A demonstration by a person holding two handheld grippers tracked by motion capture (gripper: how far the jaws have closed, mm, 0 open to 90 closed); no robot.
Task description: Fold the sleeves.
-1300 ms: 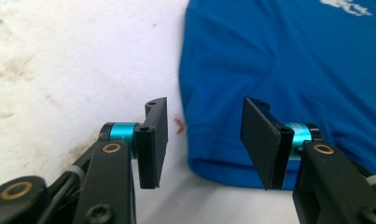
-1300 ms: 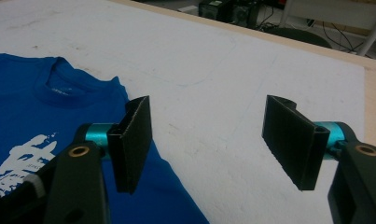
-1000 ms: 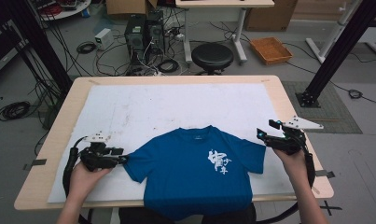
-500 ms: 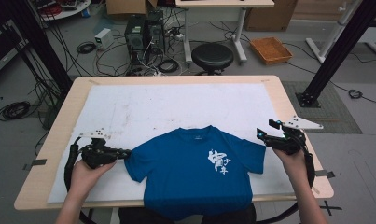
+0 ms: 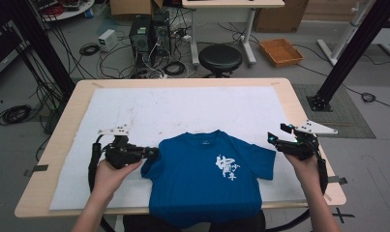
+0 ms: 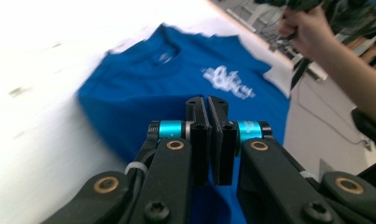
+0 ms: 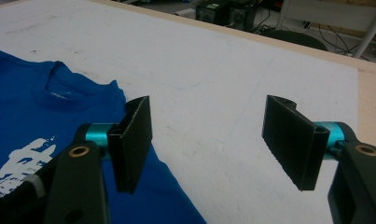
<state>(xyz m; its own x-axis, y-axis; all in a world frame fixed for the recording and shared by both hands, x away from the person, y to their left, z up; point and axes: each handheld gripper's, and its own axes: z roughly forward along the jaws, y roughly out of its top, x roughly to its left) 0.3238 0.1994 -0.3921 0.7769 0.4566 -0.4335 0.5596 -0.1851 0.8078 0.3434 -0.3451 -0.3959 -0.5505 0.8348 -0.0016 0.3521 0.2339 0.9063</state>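
Observation:
A blue t-shirt (image 5: 207,179) with white print lies flat at the near middle of the white mat (image 5: 183,106), its hem over the table's front edge. My left gripper (image 5: 154,151) is at the shirt's left sleeve, jaws pressed together on the sleeve edge, which is drawn inward. In the left gripper view the gripper (image 6: 207,100) is shut and the shirt (image 6: 176,79) spreads beyond it. My right gripper (image 5: 277,133) hovers open beside the right sleeve. In the right gripper view the gripper (image 7: 213,135) stands wide apart over bare mat, the shirt (image 7: 31,116) to its left.
The mat covers most of the wooden table (image 5: 62,145). Behind the table on the floor stand a black stool (image 5: 220,57), computer cases (image 5: 149,34) with tangled cables, and an orange tray (image 5: 281,51). A black frame post (image 5: 347,48) rises at the right.
My left gripper has moved right onto the shirt's left sleeve, and the sleeve edge has shifted inward with it. The right gripper has stayed where it was.

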